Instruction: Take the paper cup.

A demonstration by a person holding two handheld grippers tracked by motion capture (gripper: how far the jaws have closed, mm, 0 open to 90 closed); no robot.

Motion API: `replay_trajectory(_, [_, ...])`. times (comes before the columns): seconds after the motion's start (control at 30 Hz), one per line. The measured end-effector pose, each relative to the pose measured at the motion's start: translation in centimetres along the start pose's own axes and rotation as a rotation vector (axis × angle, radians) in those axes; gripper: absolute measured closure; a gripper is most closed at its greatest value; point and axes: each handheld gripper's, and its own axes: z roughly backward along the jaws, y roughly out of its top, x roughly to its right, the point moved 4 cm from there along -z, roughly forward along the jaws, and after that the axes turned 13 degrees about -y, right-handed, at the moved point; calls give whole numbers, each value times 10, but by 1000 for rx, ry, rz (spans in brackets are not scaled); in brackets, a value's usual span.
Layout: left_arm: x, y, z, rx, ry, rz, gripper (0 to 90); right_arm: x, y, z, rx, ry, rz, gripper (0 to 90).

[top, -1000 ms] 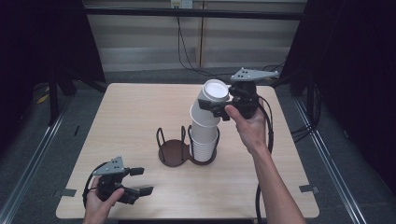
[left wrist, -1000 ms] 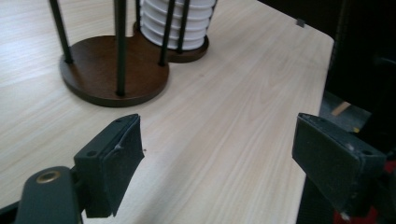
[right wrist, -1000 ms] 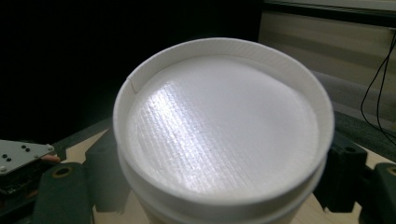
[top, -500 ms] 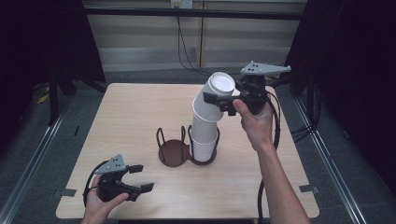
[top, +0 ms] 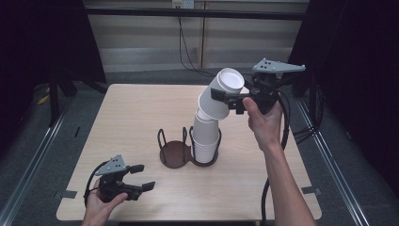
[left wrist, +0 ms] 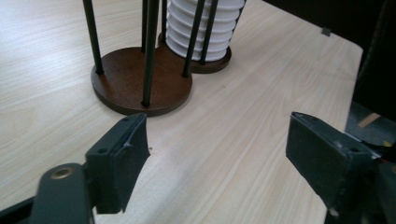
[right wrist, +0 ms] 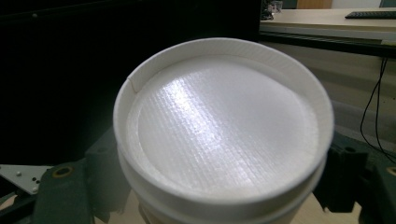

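2 grippers in view. Right gripper (top: 225, 100) was clamped on the top cups (top: 221, 92), upside down, tilted off 1 white cup stack (top: 205, 141) in a 2-ring holder (top: 175, 153) at table (top: 117, 122) centre; other ring bare. Left gripper (top: 141, 177) sat near the front-left edge, jaws apart w/ nothing between, just been closing some

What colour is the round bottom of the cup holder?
Dark brown. The round base of the cup holder shows best in the left gripper view, with black rods standing up from it.
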Motion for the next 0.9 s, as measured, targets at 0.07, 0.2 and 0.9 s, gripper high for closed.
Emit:
replay_trajectory(0.07, [1,0,1,-8,-15,-5,291,0,0,3,0,0,2,214])
replay_trajectory(0.2, [3,2,3,26,-11,-7,373,1,0,10,12,0,-2,214])
replay_trajectory(0.9, [4,23,20,149,-38,-1,411,-4,-23,48,19,28,4,214])
